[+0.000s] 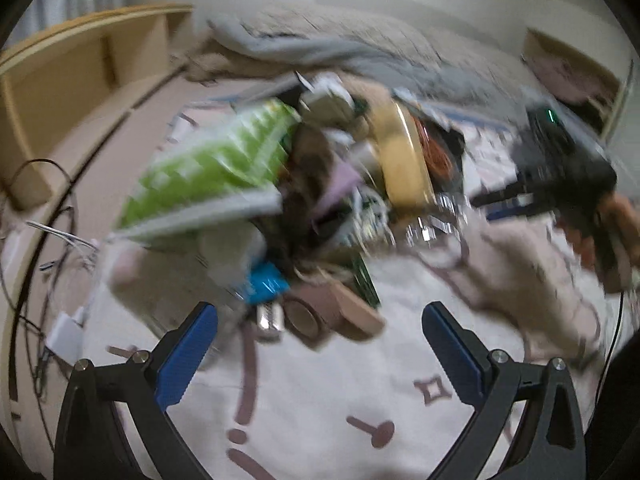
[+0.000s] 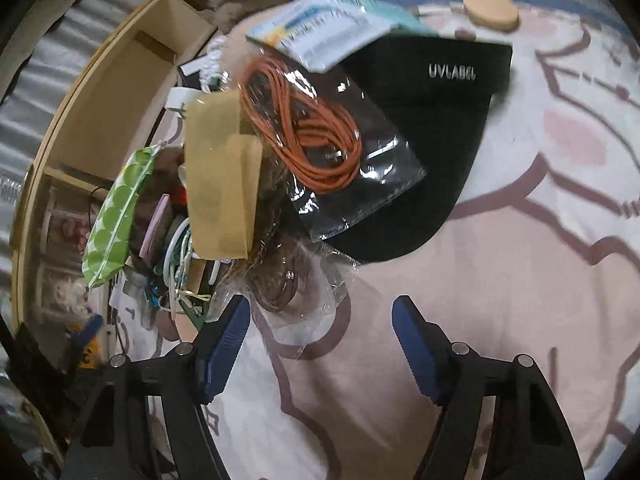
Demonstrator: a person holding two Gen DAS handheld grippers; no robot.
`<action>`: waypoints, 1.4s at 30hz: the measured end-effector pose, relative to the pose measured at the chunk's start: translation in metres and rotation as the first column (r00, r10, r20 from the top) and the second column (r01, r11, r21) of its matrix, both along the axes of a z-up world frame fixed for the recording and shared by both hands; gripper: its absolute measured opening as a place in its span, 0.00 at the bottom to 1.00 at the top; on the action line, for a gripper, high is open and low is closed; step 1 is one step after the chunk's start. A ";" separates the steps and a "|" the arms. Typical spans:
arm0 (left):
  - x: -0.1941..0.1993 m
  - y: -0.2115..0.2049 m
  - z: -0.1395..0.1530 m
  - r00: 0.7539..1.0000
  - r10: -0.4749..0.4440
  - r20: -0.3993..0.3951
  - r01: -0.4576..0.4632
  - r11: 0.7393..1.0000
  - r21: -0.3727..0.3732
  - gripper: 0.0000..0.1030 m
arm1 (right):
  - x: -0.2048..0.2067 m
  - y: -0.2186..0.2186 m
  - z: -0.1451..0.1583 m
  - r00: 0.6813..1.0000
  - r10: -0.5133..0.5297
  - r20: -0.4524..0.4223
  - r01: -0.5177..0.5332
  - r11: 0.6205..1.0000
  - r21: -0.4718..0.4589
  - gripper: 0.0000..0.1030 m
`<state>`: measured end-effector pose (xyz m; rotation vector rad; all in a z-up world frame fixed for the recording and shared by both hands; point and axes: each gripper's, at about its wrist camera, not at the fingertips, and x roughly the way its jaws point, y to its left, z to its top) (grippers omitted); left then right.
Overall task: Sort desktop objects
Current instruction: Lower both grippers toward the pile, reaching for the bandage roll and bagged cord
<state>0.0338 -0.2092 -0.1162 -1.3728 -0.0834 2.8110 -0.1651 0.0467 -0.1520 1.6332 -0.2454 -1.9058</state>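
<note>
Desktop clutter [image 2: 224, 184] heaped before both down-tilted claws, left claw [image 1: 320, 344] and right claw [image 2: 320, 344] apart, empty.

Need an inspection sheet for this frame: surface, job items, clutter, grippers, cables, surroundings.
Surface: pale pink printed cloth with brown line drawings, bare in front of both grippers.
Job's things: one heap holding a bagged orange cord, black cap marked UVLABEL, tan envelope, green dotted pouch, round wooden lid apart at the far edge.
Clutter: crumpled clear plastic at the heap's near edge; the rest is too blurred to name.
Grippers: left gripper open, empty; right gripper open, empty.
Cables: dark and white leads beside the cloth.
Surroundings: wooden shelf unit, grey bedding.
</note>
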 end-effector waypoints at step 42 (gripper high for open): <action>-0.026 -0.005 -0.043 0.969 0.176 0.173 -0.209 0.957 0.200 0.47 | 0.116 0.115 0.058 0.969 0.242 -0.056 -0.242 0.970 0.007 0.03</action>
